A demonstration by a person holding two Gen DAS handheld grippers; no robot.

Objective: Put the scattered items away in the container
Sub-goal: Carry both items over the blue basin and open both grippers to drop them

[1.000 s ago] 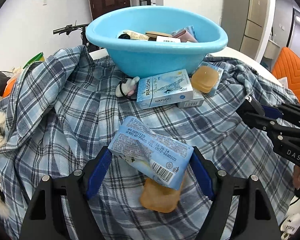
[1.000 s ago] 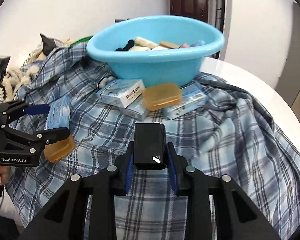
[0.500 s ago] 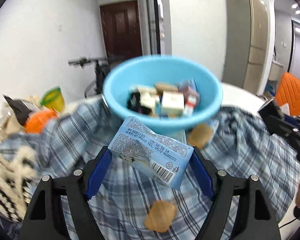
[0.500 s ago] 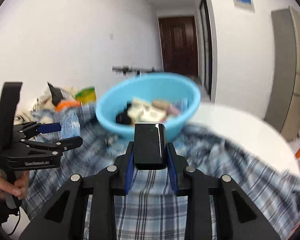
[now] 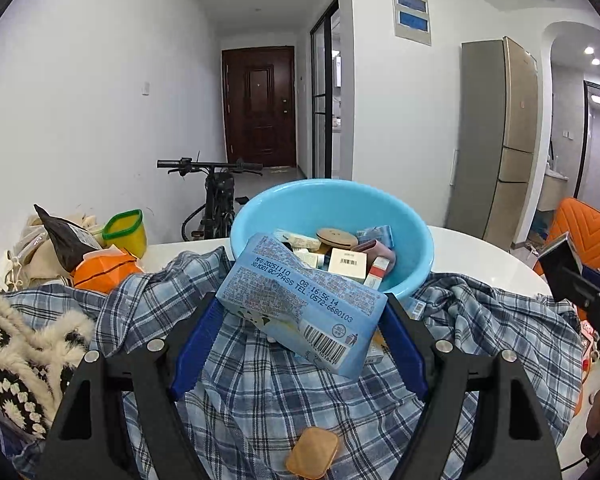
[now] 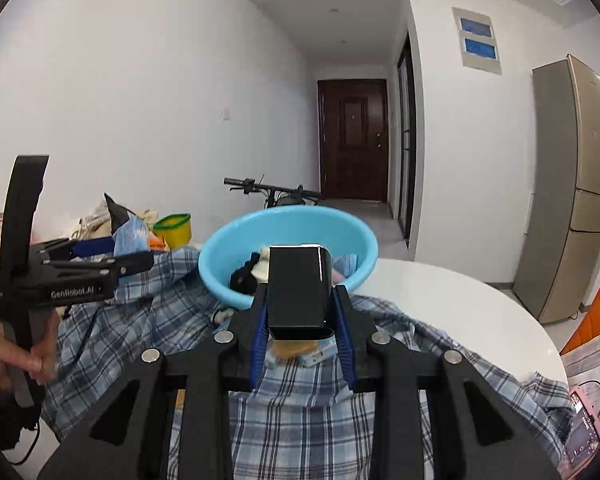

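Note:
A light blue tissue pack (image 5: 300,304) with a barcode hangs above the plaid cloth, my left gripper (image 5: 300,328) shut on its two ends. Behind it stands the blue basin (image 5: 416,240), filled with several small boxes. My right gripper (image 6: 300,320) is shut on a glossy black box (image 6: 298,292), held up in front of the blue basin (image 6: 228,240). The left gripper (image 6: 96,260) with its pack shows at the left of the right wrist view, a hand on its handle. An amber soap bar (image 5: 312,456) lies on the cloth below the left gripper.
A blue plaid shirt (image 5: 260,392) covers the round white table (image 6: 460,304). At the left lie a knitted item (image 5: 16,360), an orange object (image 5: 104,268) and a yellow cup (image 5: 126,232). A bicycle (image 5: 216,192) stands behind the table. More small boxes lie under the basin's front.
Both grippers have risen with their loads and tilted up, so the basin's inside and the room now show. The soap bar stayed on the cloth below.

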